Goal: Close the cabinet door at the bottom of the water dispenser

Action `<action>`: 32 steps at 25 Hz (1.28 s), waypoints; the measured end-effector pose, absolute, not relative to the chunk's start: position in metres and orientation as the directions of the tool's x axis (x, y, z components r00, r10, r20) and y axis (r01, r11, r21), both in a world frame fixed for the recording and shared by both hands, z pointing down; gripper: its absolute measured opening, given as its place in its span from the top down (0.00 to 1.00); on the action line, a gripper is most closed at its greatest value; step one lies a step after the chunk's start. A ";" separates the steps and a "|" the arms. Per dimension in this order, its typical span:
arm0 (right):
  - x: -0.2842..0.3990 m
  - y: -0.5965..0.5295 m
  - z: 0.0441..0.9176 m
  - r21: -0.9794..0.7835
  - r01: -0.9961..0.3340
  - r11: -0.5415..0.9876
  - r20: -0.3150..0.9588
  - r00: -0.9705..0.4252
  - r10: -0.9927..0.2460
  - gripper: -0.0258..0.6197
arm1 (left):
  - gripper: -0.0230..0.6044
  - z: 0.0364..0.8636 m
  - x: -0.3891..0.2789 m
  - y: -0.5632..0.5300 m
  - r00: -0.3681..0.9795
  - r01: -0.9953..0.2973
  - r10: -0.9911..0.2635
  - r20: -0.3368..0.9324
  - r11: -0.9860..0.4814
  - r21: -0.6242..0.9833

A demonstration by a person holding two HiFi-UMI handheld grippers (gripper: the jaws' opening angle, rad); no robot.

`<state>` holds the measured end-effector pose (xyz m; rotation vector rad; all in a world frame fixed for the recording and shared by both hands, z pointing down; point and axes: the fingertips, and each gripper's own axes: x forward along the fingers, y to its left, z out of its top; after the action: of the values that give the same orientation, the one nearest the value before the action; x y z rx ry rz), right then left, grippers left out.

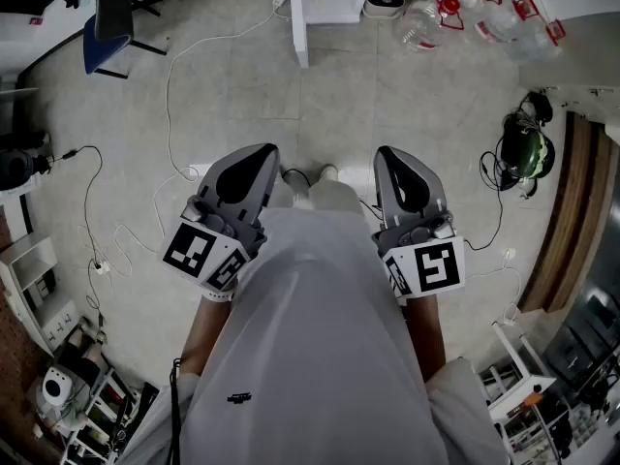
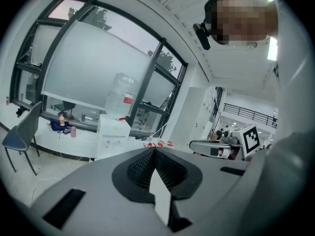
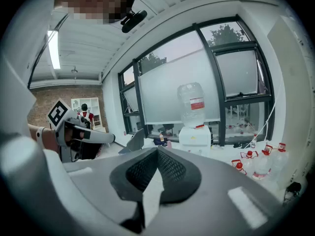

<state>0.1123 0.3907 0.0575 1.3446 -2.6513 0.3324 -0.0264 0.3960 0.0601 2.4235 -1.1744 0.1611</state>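
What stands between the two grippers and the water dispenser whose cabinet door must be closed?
Nothing visible does. The left gripper and the right gripper, jaws shut and empty, face the water dispenser across the floor. A white cable lies left of that path, and bottles lie right of it.
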 end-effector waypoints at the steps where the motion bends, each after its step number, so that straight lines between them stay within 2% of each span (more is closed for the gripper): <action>1: 0.116 0.397 0.056 -0.141 -0.807 0.574 0.221 -0.591 -0.776 0.94 | 0.95 0.058 -0.026 0.402 0.620 -0.780 -0.729 0.288 -0.533 0.328; 7: 0.115 0.422 0.045 -0.140 -0.791 0.595 0.206 -0.611 -0.764 0.94 | 0.95 0.038 -0.039 0.427 0.569 -0.816 -0.780 0.262 -0.494 0.301; 18: 0.118 0.428 0.054 -0.123 -0.761 0.637 0.174 -0.648 -0.741 0.94 | 0.95 0.050 -0.038 0.446 0.524 -0.844 -0.810 0.263 -0.454 0.286; 25: 0.087 0.369 0.054 -0.109 -0.739 0.665 0.189 -0.673 -0.716 0.94 | 0.95 0.058 -0.066 0.382 0.520 -0.842 -0.815 0.255 -0.439 0.314; 32: 0.054 0.278 0.047 -0.068 -0.779 0.623 0.207 -0.622 -0.755 0.94 | 0.95 0.066 -0.097 0.284 0.569 -0.808 -0.785 0.246 -0.478 0.344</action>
<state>0.0542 0.2776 0.0467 1.2784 -2.6850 0.2259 -0.0966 0.2838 0.0665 2.3826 -1.2850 0.0755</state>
